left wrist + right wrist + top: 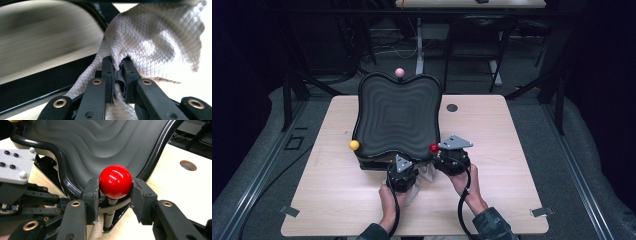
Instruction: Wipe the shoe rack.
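Your right tool [113, 191] clamps the red ball [115, 181] at the tray's [397, 117] lower right corner to steady it, while your left tool [117, 75] pinches the white cloth [155, 42] at the tray's lower edge, apparently for wiping.

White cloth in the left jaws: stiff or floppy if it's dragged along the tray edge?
Probably floppy: the white cloth bunches and folds where the left gripper pinches it, its free edge hanging loose. It looks thin and light. The quilted weave likely grips rather than slides, so it may snag on the black tray rim.
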Action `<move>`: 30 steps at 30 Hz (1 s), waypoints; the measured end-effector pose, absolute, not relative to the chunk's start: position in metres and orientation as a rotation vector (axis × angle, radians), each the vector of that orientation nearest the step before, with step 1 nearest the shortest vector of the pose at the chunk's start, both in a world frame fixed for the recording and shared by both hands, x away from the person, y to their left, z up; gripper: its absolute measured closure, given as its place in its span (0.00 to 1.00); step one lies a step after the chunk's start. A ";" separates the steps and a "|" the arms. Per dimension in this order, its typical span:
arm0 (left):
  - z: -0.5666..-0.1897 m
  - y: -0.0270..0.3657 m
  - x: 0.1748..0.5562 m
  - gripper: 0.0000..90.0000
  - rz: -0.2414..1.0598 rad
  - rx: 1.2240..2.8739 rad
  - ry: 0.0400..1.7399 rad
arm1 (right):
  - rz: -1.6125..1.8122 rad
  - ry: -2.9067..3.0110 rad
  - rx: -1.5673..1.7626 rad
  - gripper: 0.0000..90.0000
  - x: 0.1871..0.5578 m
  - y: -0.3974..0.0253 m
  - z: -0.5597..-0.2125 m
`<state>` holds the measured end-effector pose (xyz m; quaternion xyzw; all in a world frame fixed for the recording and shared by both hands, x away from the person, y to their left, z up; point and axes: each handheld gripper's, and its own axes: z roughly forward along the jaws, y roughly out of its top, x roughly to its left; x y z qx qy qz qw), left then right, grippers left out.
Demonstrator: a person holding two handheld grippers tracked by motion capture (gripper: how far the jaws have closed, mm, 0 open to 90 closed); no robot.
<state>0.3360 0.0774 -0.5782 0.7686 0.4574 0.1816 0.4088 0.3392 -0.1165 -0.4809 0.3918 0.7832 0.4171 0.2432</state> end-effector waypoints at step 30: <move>-0.583 0.173 0.327 0.92 0.603 1.851 1.416 | 1.127 2.150 1.069 0.67 0.340 -0.116 -0.483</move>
